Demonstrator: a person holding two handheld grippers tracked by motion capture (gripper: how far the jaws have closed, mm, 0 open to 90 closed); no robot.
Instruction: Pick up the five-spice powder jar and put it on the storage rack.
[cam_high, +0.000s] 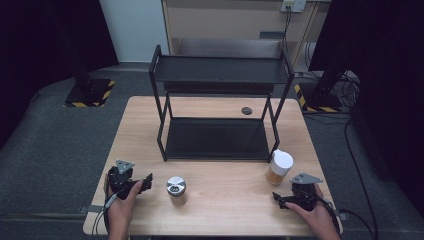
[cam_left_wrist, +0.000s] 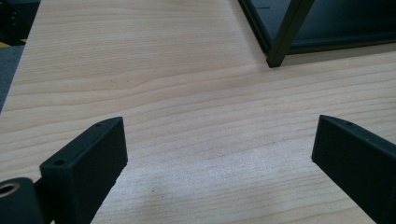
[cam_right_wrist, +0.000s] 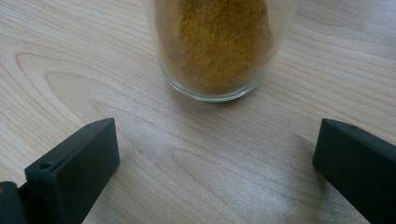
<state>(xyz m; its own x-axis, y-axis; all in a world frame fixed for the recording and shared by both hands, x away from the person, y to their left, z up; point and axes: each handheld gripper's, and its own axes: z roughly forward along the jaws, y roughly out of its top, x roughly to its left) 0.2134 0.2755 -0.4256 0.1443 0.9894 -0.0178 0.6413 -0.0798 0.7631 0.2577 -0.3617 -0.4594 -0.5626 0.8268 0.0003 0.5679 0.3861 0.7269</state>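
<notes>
A glass jar of yellow-orange powder with a white lid (cam_high: 279, 167) stands on the wooden table (cam_high: 225, 210) at the front right. In the right gripper view the same jar (cam_right_wrist: 215, 46) stands close ahead of the jaws, apart from them. My right gripper (cam_high: 278, 198) (cam_right_wrist: 217, 140) rests low near the table's front right and is open and empty. A small jar with a silver lid (cam_high: 176, 189) stands at the front centre-left. My left gripper (cam_high: 146, 182) (cam_left_wrist: 219, 135), just left of it, is open over bare wood.
A black two-tier metal rack (cam_high: 220, 75) stands in the middle of the table with both shelves bare; one of its legs (cam_left_wrist: 282, 42) is ahead of the left jaws. A small dark disc (cam_high: 246, 110) lies behind the rack. Cables trail off the right side.
</notes>
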